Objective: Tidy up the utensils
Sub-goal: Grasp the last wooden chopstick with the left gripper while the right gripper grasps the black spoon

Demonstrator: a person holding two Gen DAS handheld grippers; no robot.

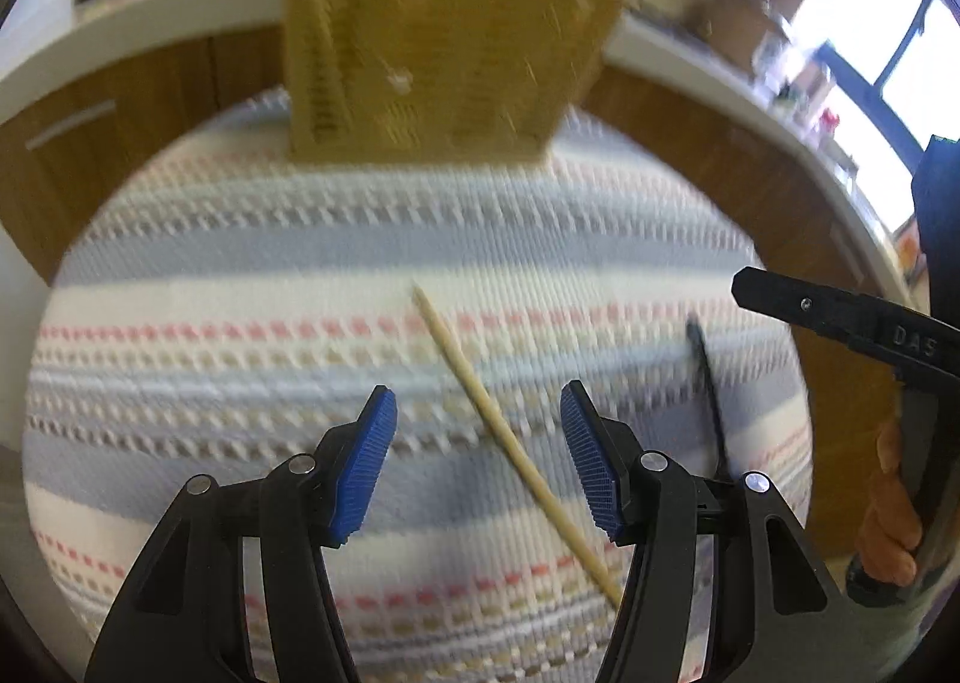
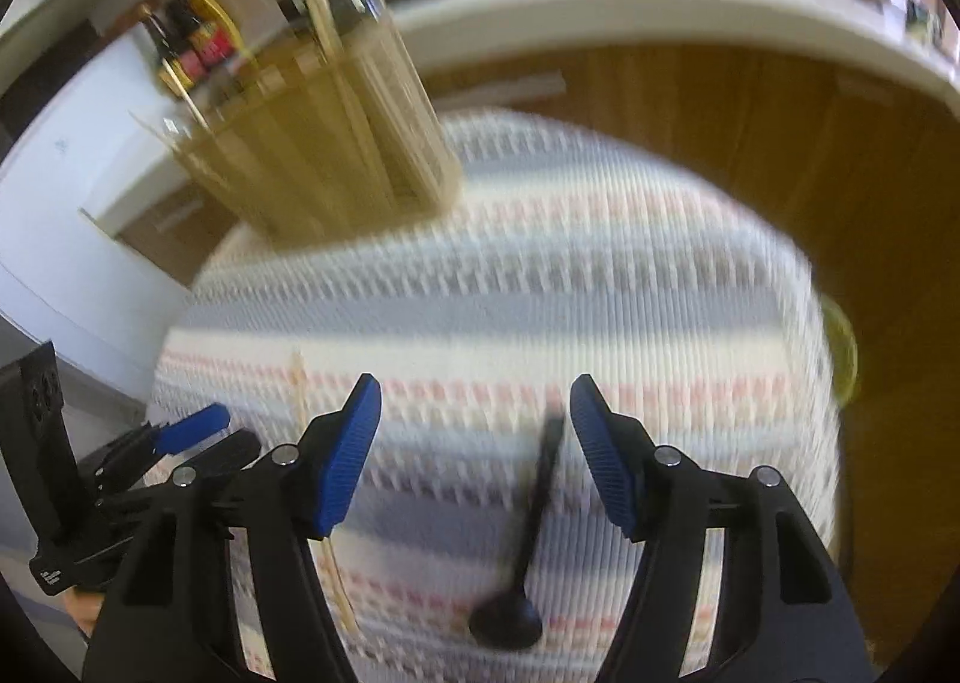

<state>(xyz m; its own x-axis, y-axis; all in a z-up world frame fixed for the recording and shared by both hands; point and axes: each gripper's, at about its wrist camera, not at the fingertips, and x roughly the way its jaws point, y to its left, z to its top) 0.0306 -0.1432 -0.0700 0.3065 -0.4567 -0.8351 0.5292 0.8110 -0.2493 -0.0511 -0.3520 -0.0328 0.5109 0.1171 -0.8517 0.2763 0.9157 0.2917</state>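
A pale wooden chopstick (image 1: 510, 437) lies slanted on the striped cloth (image 1: 300, 263). My left gripper (image 1: 477, 401) hovers over it, open, pads clear of the stick. A black spoon (image 2: 528, 533) lies on the cloth with its bowl toward the camera. My right gripper (image 2: 475, 389) stands open above its handle, not touching it. The spoon's handle (image 1: 708, 383) also shows in the left wrist view, and the chopstick (image 2: 298, 383) in the right wrist view. At the cloth's far edge stands a slatted wooden utensil holder (image 1: 444, 59) (image 2: 324, 155) with several sticks in it.
Dark sauce bottles (image 2: 198, 41) stand on a white counter (image 2: 600, 11) behind the holder. Wooden cabinet fronts (image 1: 120, 143) run below the counter. A yellow-green object (image 2: 840, 359) sits at the cloth's right edge. A hand (image 1: 888, 515) holds the right gripper's handle. Both views are motion-blurred.
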